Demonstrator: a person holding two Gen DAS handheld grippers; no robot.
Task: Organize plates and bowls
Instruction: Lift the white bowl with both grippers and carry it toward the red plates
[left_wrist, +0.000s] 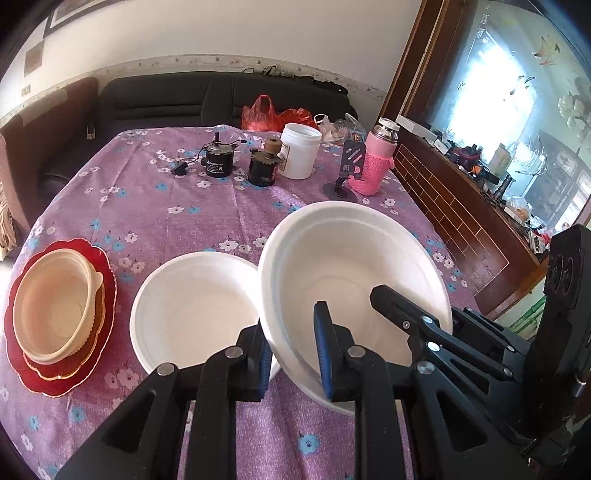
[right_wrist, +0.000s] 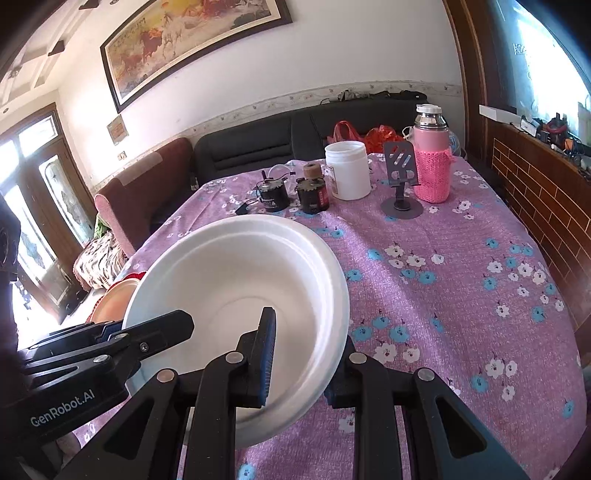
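Observation:
Both grippers grip one tilted white foam bowl (left_wrist: 354, 277), raised above the purple flowered tablecloth. My left gripper (left_wrist: 293, 358) pinches its near-left rim, one finger outside, one inside. My right gripper (right_wrist: 306, 363) pinches the opposite rim of the same bowl (right_wrist: 236, 280); it shows as a black tool in the left wrist view (left_wrist: 417, 325). A second white foam bowl (left_wrist: 192, 306) rests on the cloth to the left. A beige bowl (left_wrist: 55, 306) sits in a red scalloped plate (left_wrist: 22, 373) at the far left.
At the back of the table (right_wrist: 461, 295) stand two small motors (left_wrist: 218, 162), a white jar (left_wrist: 299, 155), a grey phone stand (left_wrist: 347, 173) and a pink-sleeved flask (left_wrist: 376, 158). A dark sofa lies behind; a brick-patterned cabinet (left_wrist: 461, 221) runs along the right.

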